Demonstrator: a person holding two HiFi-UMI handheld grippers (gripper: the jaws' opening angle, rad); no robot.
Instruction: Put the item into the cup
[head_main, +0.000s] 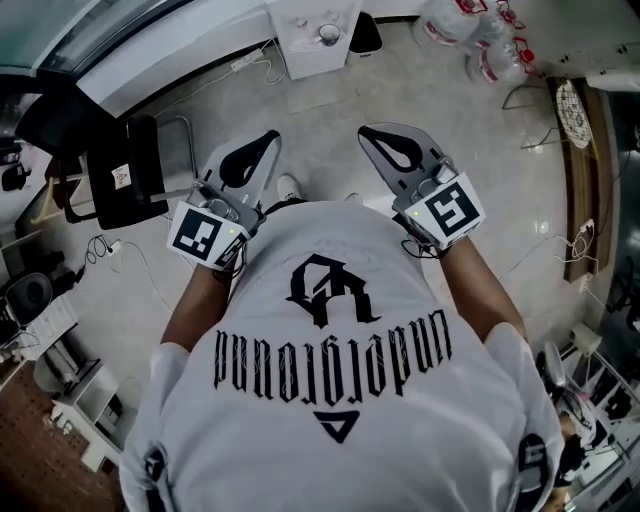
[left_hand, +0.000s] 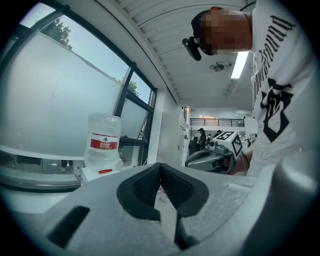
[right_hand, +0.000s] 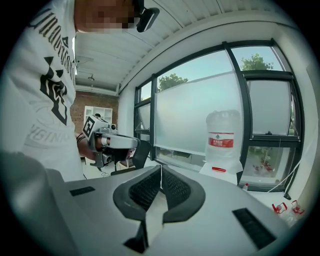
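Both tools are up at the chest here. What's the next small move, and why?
Probably turn or walk to bring the cup and item into view: none of the three views shows them. The left tool and right tool are both shut on nothing, held at the chest, with a water bottle ahead by the window.

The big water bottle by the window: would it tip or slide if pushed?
The water bottle stands tall on a narrow white stand, so a push near its top would probably tip it. Its clear wall looks thin and creased, so it may dent. Its fill level is unclear, so weight is uncertain.
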